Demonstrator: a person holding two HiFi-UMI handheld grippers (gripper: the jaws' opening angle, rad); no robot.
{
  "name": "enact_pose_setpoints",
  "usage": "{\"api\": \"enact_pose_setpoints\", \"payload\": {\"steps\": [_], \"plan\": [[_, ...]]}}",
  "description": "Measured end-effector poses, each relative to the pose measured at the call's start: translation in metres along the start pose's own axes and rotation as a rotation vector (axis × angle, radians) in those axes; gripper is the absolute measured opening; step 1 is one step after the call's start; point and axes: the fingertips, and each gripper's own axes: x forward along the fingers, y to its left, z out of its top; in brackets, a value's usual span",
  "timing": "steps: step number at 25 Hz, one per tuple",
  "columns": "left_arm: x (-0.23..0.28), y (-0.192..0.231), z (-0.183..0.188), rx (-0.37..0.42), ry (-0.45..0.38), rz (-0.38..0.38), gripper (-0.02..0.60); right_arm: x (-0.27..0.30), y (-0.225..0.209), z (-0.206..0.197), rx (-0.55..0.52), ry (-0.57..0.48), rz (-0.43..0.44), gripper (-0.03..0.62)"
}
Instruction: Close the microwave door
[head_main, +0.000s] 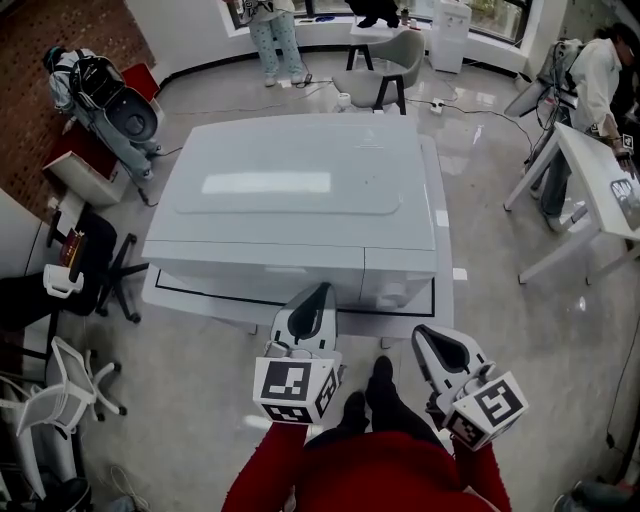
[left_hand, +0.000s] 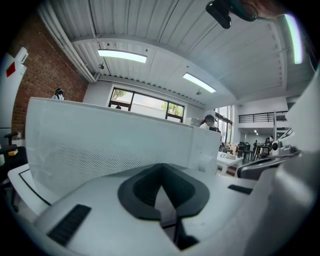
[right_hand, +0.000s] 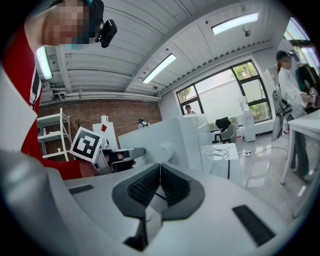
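A white microwave (head_main: 290, 180) stands on a low white table (head_main: 443, 215), and its door (head_main: 255, 268) lies flush with the front. My left gripper (head_main: 322, 291) is shut and empty. Its tip is at the door's front face, near the seam with the control panel (head_main: 398, 277); whether it touches I cannot tell. In the left gripper view the door's dotted window (left_hand: 100, 145) fills the space just past the shut left gripper (left_hand: 161, 166). My right gripper (head_main: 424, 334) is shut and empty too, held back from the panel's right corner. The right gripper view shows the microwave (right_hand: 175, 135) ahead of the right gripper (right_hand: 160, 166).
Office chairs (head_main: 70, 385) stand at the left and a grey chair (head_main: 385, 65) behind the microwave. A white desk (head_main: 600, 190) with a person (head_main: 590, 80) at it stands on the right. Cables (head_main: 470, 108) run over the glossy floor.
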Motion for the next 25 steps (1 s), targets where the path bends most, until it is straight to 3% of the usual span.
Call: {"api": "enact_pose_setpoints", "payload": {"steps": [4, 8, 10, 13, 17, 25], "plan": [[-0.007, -0.004, 0.005, -0.009, -0.021, -0.058, 0.011, 0.0, 0.003, -0.001, 0.007, 0.013, -0.003, 0.015], [-0.03, -0.02, 0.032, 0.028, -0.134, -0.17, 0.011, -0.003, 0.008, 0.006, 0.0, -0.007, 0.002, 0.015], [-0.043, -0.023, 0.031, 0.067, -0.135, -0.202, 0.01, -0.006, 0.013, 0.008, -0.02, -0.023, 0.01, 0.015], [-0.058, -0.023, 0.021, 0.109, -0.117, -0.22, 0.011, -0.007, 0.023, 0.011, -0.068, -0.072, 0.041, 0.015], [-0.076, -0.031, 0.014, 0.062, -0.131, -0.24, 0.009, -0.011, 0.034, 0.013, -0.088, -0.11, 0.05, 0.014], [-0.107, -0.043, 0.005, 0.048, -0.16, -0.283, 0.011, -0.023, 0.04, 0.013, -0.07, -0.141, 0.02, 0.014]]}}
